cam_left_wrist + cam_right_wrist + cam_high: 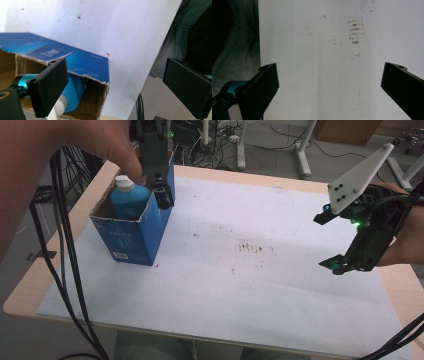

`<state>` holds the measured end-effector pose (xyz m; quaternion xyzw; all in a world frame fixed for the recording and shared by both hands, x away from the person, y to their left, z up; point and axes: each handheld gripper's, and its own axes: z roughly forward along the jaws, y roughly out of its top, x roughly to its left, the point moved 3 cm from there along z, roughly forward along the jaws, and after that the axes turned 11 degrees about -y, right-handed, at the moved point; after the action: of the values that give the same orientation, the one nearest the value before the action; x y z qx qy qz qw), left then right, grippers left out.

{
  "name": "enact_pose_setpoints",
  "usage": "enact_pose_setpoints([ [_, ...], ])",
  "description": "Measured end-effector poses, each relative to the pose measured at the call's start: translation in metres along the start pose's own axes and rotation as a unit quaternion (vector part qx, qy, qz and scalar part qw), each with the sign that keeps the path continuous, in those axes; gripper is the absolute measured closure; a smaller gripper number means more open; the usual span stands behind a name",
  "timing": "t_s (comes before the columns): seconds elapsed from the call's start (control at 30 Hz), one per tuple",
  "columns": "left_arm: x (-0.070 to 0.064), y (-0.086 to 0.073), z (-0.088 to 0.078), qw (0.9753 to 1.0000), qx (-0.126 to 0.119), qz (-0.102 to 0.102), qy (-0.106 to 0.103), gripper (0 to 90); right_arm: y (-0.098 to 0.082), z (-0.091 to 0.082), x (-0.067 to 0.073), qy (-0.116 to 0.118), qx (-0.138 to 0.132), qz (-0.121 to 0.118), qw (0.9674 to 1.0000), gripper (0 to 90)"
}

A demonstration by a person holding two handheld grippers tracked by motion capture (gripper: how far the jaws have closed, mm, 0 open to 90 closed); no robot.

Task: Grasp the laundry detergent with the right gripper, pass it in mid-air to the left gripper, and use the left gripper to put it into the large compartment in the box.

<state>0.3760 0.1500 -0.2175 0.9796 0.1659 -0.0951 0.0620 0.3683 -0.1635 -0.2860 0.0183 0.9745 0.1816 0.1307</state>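
Note:
An open-topped blue cardboard box (132,237) stands on the left part of the white mat (225,280). Inside it a blue bottle (129,200) with a white cap stands upright. My left gripper (162,195) hangs over the box's right rim, pointing down, and is open. In the left gripper view the jaws stand wide apart above the box (75,62) and the bottle (75,92), with no pad touching either. My right gripper (327,242) hovers over the mat's right side, open and holding nothing. Bare mat lies between its jaws in the right gripper view (329,87).
Brownish stains (250,247) mark the middle of the mat. Black cables (65,270) hang down over the table's left edge. The wooden table edge (30,285) frames the mat, with stand legs and cables on the floor beyond the far side.

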Motion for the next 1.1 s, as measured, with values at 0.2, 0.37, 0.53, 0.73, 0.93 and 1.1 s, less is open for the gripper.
enact_pose_setpoints([
  [0.2, -0.007, 0.011, 0.006, 0.9997, 0.006, 0.023, -0.008, 2.0, -0.002, 0.0, 0.001, 0.005, 0.011, -0.003, 0.9999, 0.6],
  [0.37, -0.013, 0.021, 0.012, 0.9983, 0.011, 0.055, -0.016, 1.7, -0.006, 0.0, -0.001, 0.011, 0.026, -0.007, 0.9996, 0.6],
  [0.53, -0.016, 0.029, 0.016, 0.997, 0.011, 0.075, -0.019, 1.7, -0.01, 0.004, -0.003, 0.02, 0.042, -0.008, 0.9989, 0.6],
  [0.73, -0.012, 0.036, 0.02, 0.9963, 0.021, 0.082, -0.014, 1.7, -0.012, 0.012, -0.007, 0.027, 0.058, -0.01, 0.9979, 0.6],
  [0.93, -0.011, 0.04, 0.023, 0.9955, 0.022, 0.091, -0.013, 1.7, -0.011, 0.017, -0.01, 0.035, 0.063, -0.011, 0.9974, 0.6],
  [1.1, -0.01, 0.041, 0.024, 0.9955, 0.024, 0.091, -0.012, 1.7, -0.011, 0.018, -0.011, 0.036, 0.064, -0.008, 0.9972, 0.7],
])
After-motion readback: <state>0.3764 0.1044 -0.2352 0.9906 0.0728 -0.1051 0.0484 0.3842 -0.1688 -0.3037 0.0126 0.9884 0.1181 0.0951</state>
